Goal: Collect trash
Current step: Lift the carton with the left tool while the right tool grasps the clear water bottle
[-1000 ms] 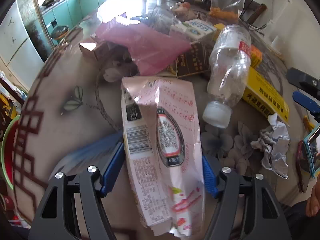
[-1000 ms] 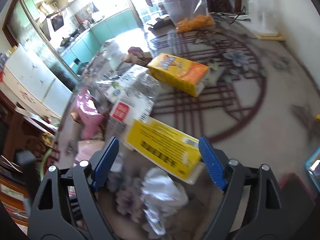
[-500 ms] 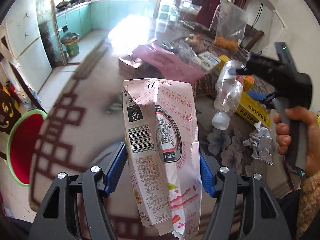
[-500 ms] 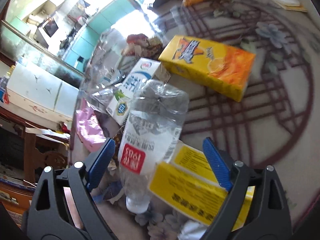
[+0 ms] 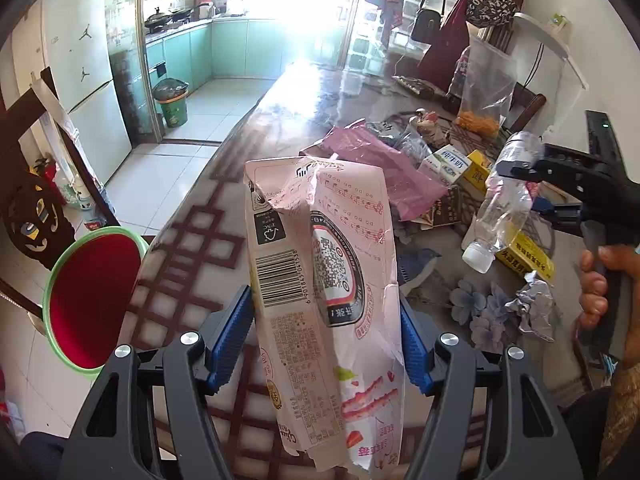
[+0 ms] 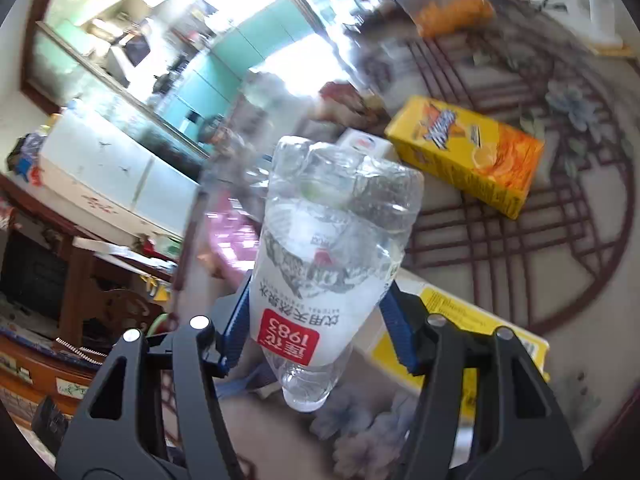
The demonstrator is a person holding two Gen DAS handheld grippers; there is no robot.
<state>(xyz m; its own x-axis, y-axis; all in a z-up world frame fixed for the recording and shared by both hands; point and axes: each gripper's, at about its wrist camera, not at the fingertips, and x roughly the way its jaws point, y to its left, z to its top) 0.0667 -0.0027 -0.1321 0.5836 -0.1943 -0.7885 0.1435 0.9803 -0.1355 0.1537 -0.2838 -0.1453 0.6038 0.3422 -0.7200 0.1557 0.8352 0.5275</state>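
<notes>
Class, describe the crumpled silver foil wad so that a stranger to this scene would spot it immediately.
Start at the patterned table and go to its cluttered right side. Below the long yellow box, beside the printed blue-grey flowers, lies the foil wad. It is the only shiny, shapeless scrap; its neighbours are cartons, a bottle and bags.

Counted across both views — one pink wrapper [image 5: 320, 276], one clear plastic bottle [image 6: 332, 264], two yellow boxes [image 6: 468, 152] [image 6: 452, 332], one crumpled foil scrap [image 5: 532, 308], one pink bag [image 5: 384, 172], two small milk cartons [image 5: 448, 164], one red bin [image 5: 92, 296] — green-rimmed.
</notes>
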